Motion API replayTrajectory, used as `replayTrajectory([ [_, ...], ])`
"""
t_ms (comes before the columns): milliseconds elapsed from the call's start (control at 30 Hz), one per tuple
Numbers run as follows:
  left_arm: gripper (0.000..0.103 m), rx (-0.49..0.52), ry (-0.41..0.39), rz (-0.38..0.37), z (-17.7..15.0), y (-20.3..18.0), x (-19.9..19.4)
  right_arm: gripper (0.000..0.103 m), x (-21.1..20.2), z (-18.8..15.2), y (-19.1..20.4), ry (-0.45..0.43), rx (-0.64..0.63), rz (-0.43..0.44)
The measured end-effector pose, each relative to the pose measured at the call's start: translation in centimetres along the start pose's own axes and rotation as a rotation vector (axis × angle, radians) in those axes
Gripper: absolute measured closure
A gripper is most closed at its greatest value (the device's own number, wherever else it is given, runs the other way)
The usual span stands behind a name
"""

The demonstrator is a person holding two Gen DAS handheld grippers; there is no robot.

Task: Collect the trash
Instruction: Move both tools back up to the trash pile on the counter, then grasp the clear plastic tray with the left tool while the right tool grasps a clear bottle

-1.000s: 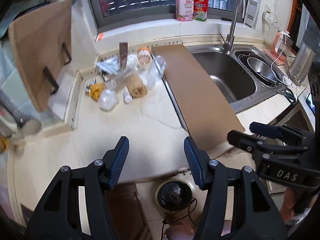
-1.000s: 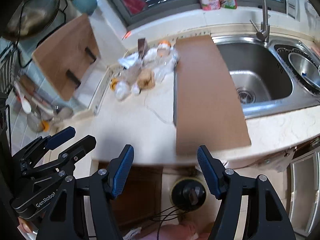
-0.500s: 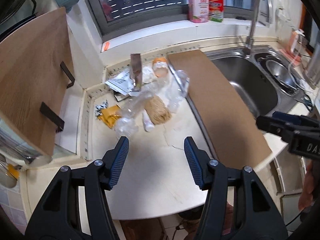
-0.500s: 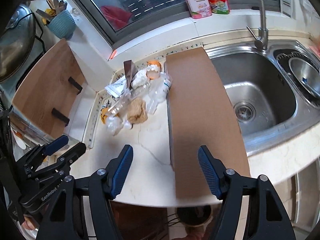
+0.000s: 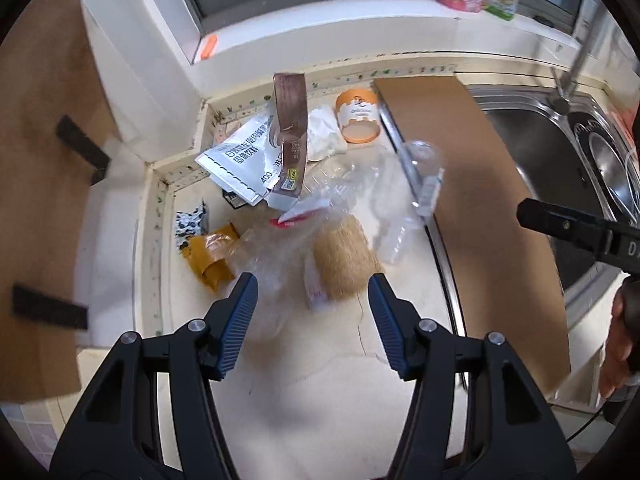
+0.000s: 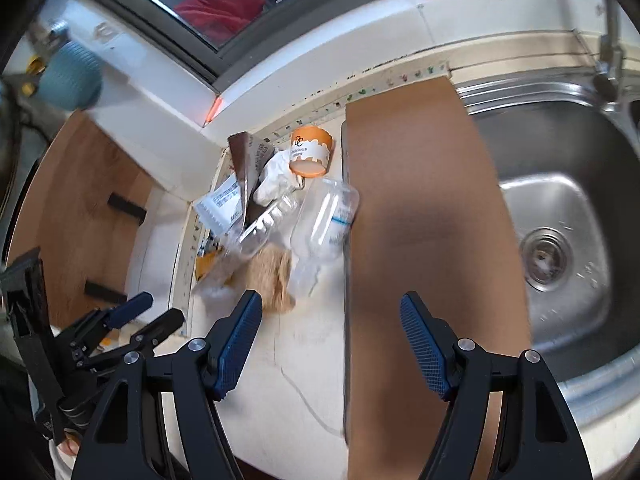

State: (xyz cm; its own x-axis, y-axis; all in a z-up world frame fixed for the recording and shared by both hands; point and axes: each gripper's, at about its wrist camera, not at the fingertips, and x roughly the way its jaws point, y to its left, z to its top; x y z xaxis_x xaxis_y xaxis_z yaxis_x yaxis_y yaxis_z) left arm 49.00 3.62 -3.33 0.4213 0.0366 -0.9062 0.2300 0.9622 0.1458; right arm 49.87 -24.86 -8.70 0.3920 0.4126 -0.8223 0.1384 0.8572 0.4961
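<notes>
Closing the wide-apart, empty left gripper (image 5: 312, 300) on the slack clear bag (image 5: 280, 248) beside the brown pad (image 5: 344, 260) risks slipping — dragging wrappers along — while the right gripper (image 6: 332, 320) gapes empty too.

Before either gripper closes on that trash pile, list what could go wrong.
1. The clear plastic bottle leans on the edge of the brown board; a nudge may roll it.
2. The upright brown carton could topple onto the white printed pouch.
3. The open left gripper may snag the clear crumpled bag instead of the tan fibrous wad.
</notes>
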Motion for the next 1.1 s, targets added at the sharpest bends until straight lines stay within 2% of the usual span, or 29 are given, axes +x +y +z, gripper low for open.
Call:
replayTrajectory([
  [100, 0.048, 0.001, 0.033, -0.005, 1.2, -0.5, 2.5, 0.03, 3.1, 2.3, -0.8, 0.026, 0.021, 0.02],
  [233, 0.048, 0.014, 0.069, 0.028, 2.0, -1.1, 5.5, 0.03, 7.6, 4.9, -1.7, 0.069, 0.051, 0.049],
  [367, 0.048, -0.01, 0.098, 0.039, 2.7, -1.1, 8.3, 0.03, 11.1, 5.8, -1.6, 0.092, 0.034, 0.045],
  [567, 0.049, -0.055, 0.109, 0.024, 3.7, -0.5, 10.1, 0.03, 14.7, 6.5, -0.9, 0.123, 0.02, 0.055],
  [767, 0.066, -0.057, 0.115, 0.023, 4.2, -0.9, 10.7, 0.03, 16.6, 6.7, 0.4, 0.129, -0.007, 0.052],
  [967, 0.083, -0.085, 0.101, -0.016, 4.4, -1.3, 10.6, 0.031, 18.4, 6.7, 1.9, 0.118, -0.039, 0.019],
  [1000, 0.087, -0.089, 0.099, -0.023, 4.5, -1.4, 10.5, 0.032, 18.4, 6.6, 2.1, 0.113, -0.047, 0.011],
  [1033, 0.093, -0.093, 0.095, -0.031, 4.5, -1.5, 10.3, 0.042, 18.6, 6.6, 2.5, 0.108, -0.06, -0.002],
  [1100, 0.097, -0.097, 0.081, -0.038, 4.5, -1.8, 9.8, 0.044, 18.6, 6.6, 2.8, 0.109, -0.075, -0.011],
])
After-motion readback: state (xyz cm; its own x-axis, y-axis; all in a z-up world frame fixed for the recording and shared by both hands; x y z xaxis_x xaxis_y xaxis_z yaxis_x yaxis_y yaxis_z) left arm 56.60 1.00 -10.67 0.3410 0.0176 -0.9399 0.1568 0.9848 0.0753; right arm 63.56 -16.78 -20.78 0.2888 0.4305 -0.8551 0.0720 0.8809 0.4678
